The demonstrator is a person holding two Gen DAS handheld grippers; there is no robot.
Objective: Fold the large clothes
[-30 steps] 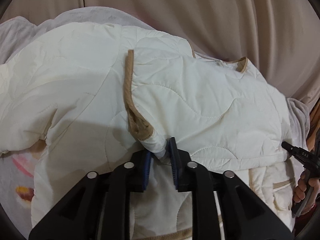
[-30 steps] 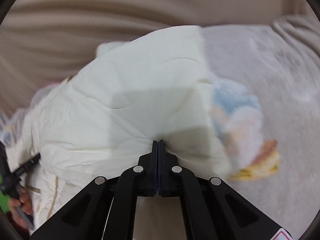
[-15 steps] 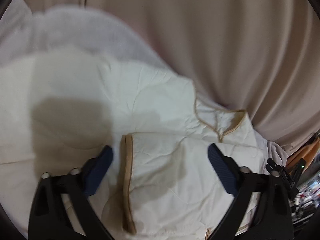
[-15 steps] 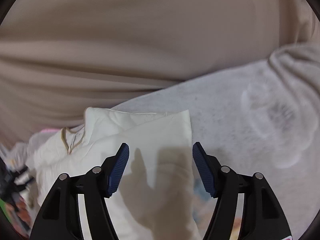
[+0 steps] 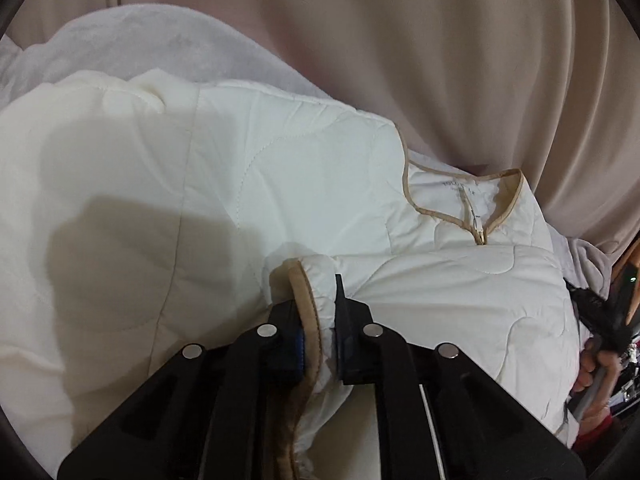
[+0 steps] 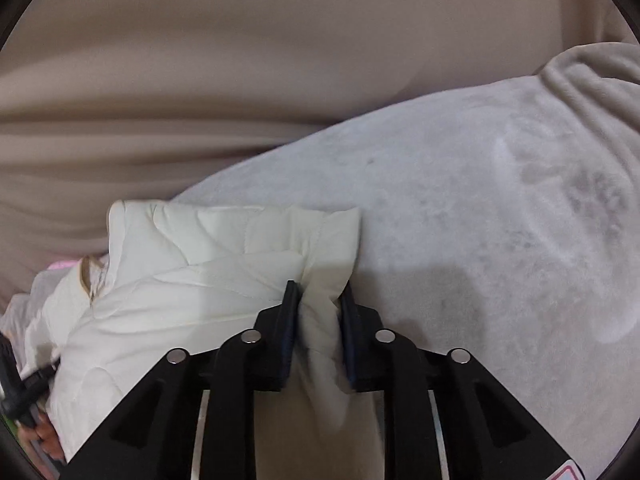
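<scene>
Now folded cream jacket (image 5: 280, 184), both hand-held grippers clamped

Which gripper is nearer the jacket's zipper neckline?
Left. The left gripper pinches the tan-trimmed cuff just below the neckline; the right gripper grips the jacket's far corner.

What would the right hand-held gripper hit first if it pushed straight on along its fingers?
The right hand-held gripper is already shut on a fold of the white quilted jacket, so more jacket comes first. Beyond its edge lies the grey blanket; depth is unclear.
</scene>
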